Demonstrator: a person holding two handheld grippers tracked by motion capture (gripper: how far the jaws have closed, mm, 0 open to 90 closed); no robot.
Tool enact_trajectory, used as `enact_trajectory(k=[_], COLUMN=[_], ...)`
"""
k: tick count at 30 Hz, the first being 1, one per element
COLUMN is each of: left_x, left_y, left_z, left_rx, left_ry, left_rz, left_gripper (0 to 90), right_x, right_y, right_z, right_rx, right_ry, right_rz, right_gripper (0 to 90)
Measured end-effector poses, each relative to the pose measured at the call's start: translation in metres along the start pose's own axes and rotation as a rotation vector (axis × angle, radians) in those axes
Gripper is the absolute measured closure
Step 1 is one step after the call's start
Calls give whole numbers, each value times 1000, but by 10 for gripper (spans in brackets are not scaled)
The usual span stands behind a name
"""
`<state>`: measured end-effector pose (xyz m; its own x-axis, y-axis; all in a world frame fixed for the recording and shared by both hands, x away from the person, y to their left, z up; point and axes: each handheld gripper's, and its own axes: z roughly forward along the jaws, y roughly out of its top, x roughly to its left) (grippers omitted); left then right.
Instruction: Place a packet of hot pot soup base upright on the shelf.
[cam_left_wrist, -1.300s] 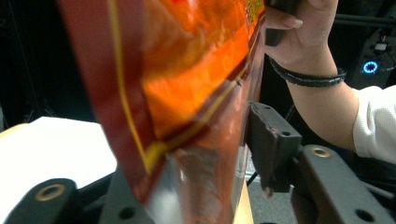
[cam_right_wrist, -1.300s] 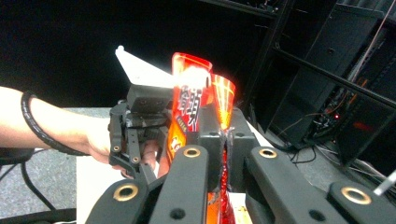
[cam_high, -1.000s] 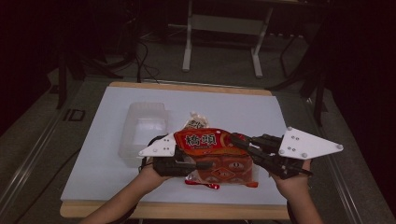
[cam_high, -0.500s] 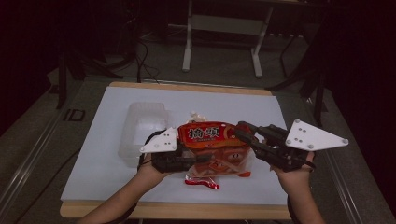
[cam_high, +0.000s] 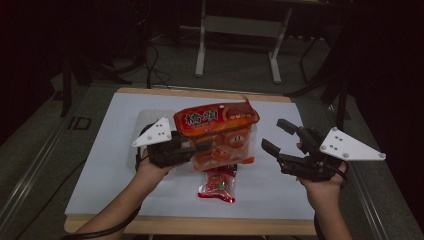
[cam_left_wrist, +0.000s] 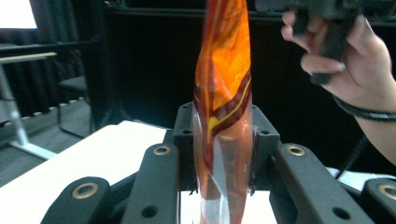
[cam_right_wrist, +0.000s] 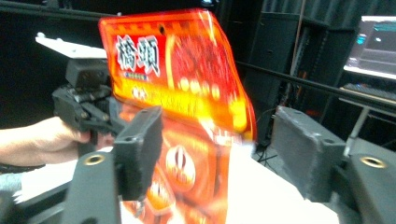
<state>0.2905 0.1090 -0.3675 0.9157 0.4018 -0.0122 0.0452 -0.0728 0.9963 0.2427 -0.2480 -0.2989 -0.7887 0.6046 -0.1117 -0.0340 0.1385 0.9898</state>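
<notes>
- One small red packet lies on the white table, just below the large orange snack bag and nearer the person's edge.
- A clear plastic container sits on the table behind the left gripper, partly hidden by it and by the bag.
- Nothing stands between the bag and the right gripper.
- The bag is held above the table, tilted, its red-and-orange printed face with large characters turned upward; its lower part is transparent.
- The left gripper clamps the bag's left edge; in the left gripper view the film stands edge-on between the pressed jaws.
- The right gripper sits just right of the bag, apart from it; its jaws have just been opening and stand wide, gripping nothing.
</notes>
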Motion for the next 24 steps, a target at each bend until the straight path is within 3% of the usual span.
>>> enact_trajectory(k=[3, 7, 16, 19, 24], left_x=[8, 19, 37, 44, 56], left_y=[6, 13, 23, 21, 16], left_z=[-8, -20, -50, -60, -73], left_rx=[-16, -49, -76, -91, -102], left_ry=[37, 99, 265, 308, 376], left_rz=[6, 17, 26, 6, 8], left_gripper=[716, 716, 717, 717, 716], right_x=[-3, -6, -10, -10, -13], right_y=[-3, -7, -20, -24, -28], right_z=[-2, -5, -6, -4, -1], right_rx=[-1, 11, 20, 16, 17], right_ry=[-20, -17, -20, -20, -26], right_rz=[9, 28, 73, 81, 93], right_gripper=[197, 145, 138, 137, 131])
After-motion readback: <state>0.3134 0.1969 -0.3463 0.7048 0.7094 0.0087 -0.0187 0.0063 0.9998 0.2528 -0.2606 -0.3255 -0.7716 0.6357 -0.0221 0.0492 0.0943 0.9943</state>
